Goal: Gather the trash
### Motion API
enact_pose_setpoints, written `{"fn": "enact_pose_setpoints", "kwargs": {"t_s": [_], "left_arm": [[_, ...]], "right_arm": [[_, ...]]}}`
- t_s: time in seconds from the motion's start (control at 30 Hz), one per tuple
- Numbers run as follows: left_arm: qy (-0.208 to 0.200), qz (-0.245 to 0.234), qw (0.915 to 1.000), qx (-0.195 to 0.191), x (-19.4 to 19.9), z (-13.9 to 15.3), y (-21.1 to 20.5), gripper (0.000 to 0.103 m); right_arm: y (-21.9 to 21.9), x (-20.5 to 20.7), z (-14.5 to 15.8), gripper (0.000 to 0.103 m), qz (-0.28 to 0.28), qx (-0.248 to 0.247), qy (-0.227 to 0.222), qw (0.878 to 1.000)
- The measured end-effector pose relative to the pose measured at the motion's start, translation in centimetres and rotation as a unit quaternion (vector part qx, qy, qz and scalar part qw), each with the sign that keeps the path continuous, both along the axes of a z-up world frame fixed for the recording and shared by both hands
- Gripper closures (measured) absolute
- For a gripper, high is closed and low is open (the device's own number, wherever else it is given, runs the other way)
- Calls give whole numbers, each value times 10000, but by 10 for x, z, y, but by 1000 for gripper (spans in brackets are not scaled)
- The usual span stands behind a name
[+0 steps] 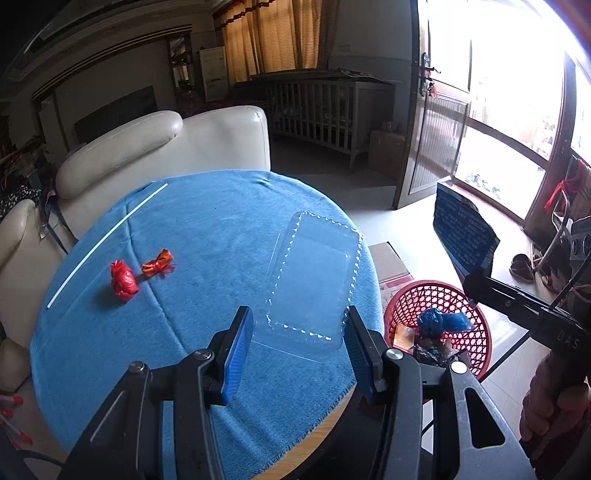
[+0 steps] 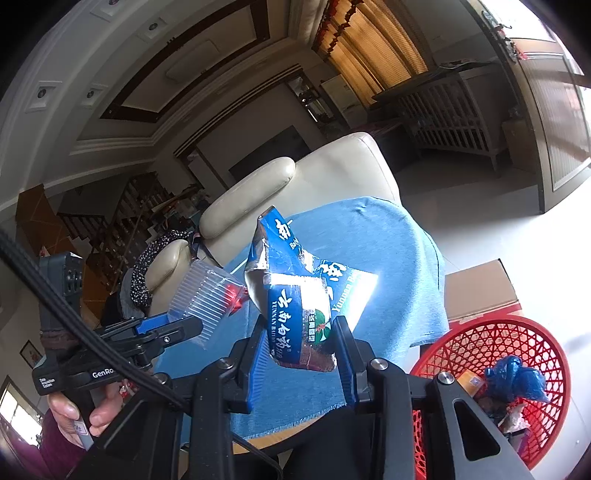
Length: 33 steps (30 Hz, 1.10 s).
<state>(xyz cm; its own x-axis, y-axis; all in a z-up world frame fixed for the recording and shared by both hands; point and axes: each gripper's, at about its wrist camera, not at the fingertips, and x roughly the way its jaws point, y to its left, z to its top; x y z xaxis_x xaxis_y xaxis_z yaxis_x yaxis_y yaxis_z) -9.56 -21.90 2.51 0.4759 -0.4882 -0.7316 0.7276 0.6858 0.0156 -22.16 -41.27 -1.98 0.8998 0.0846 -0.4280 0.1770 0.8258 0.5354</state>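
Slippage is the main risk: the clear tray [image 2: 207, 295] is pinched only at its edge by the left gripper [image 2: 184, 325], above the worktop [image 1: 207, 229]. The torn box [image 2: 295, 295] is clamped in the right gripper [image 2: 301, 347], short of the basket [image 2: 491, 354], and could fall outside it.

Living room, daylit. Landmark: the cream leather sofa [image 1: 162, 147], set just behind the round table covered with a blue cloth [image 1: 207, 236]. Right of the sofa, against the far wall, stands a slatted wooden crib [image 1: 325, 110]. Above the crib hang tan curtains [image 1: 269, 33], glowing with backlight. Further right of the sofa a dark wooden door [image 1: 432, 133] stands open beside large glass panes [image 1: 509, 122]; strong glare enters there. Floor is pale tile [image 1: 406, 229], reflective near the door. Left of the sofa, a dark wooden staircase [image 2: 122, 221]. Ceiling is stepped, with dark trim and recessed fittings [image 2: 44, 94].
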Motion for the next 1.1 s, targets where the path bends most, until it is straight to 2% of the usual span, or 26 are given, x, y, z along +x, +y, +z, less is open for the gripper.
{"fn": "enact_pose_setpoints", "kwargs": {"t_s": [1.1], "left_arm": [[-28,-492,9987,95,-23,-4,-38,52]], "right_arm": [[-23,-28,-1,67,-428,93,-10,9990]]}}
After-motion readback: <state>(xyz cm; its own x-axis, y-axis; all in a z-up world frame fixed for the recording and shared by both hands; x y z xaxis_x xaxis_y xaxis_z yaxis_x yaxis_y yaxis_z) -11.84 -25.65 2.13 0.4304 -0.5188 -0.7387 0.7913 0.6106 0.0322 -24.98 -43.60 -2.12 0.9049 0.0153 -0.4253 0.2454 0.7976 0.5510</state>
